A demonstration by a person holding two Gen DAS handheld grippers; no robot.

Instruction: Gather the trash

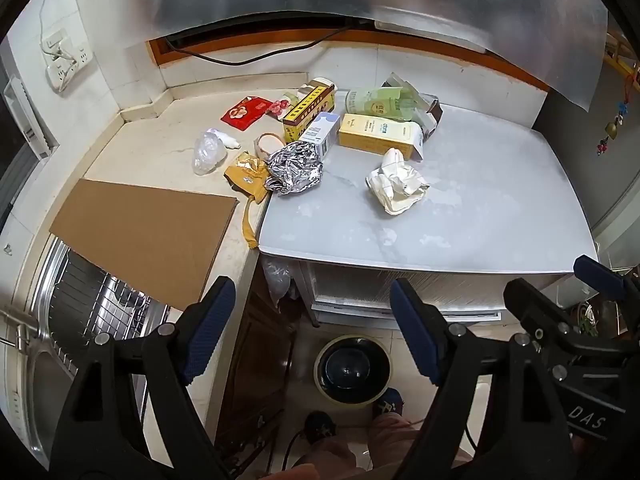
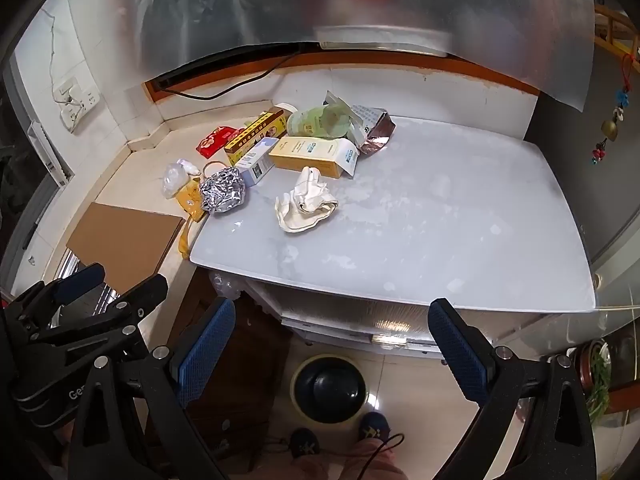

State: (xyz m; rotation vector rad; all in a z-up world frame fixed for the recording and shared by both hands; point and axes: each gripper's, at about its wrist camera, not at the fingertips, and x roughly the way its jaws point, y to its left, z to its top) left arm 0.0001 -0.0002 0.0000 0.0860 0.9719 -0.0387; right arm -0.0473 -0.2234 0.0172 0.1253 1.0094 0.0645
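At the far left a flat brown cardboard sheet (image 1: pixel 144 236) lies on the cream stone worktop (image 1: pixel 160 152), partly over the steel sink with its wire rack (image 1: pixel 96 308). Past it the trash sits in a loose cluster near the back wall: a crumpled clear plastic bag (image 1: pixel 208 152), a red printed packet (image 1: pixel 246 112), a yellow torn wrapper (image 1: pixel 250 178) hanging over the worktop edge, and a crumpled silver foil ball (image 1: pixel 296 170) touching it. Behind the foil stand a yellow and brown carton (image 1: pixel 308 110) and a small white and blue box (image 1: pixel 320 132), then a long pale yellow box (image 1: pixel 378 134) with a green pouch (image 1: pixel 378 100) behind it. A crumpled white paper wad (image 1: pixel 396 182) lies apart, on the grey slab worktop (image 1: pixel 460 216). On the floor below stands a round bin with a dark liner (image 1: pixel 354 368), near the person's dark shoes. The left tool (image 1: pixel 312 328) hangs above the floor with its blue-padded fingers spread and nothing between them. The right tool (image 2: pixel 332 344), further right, is likewise spread wide and empty, both tilted down towards the trash.
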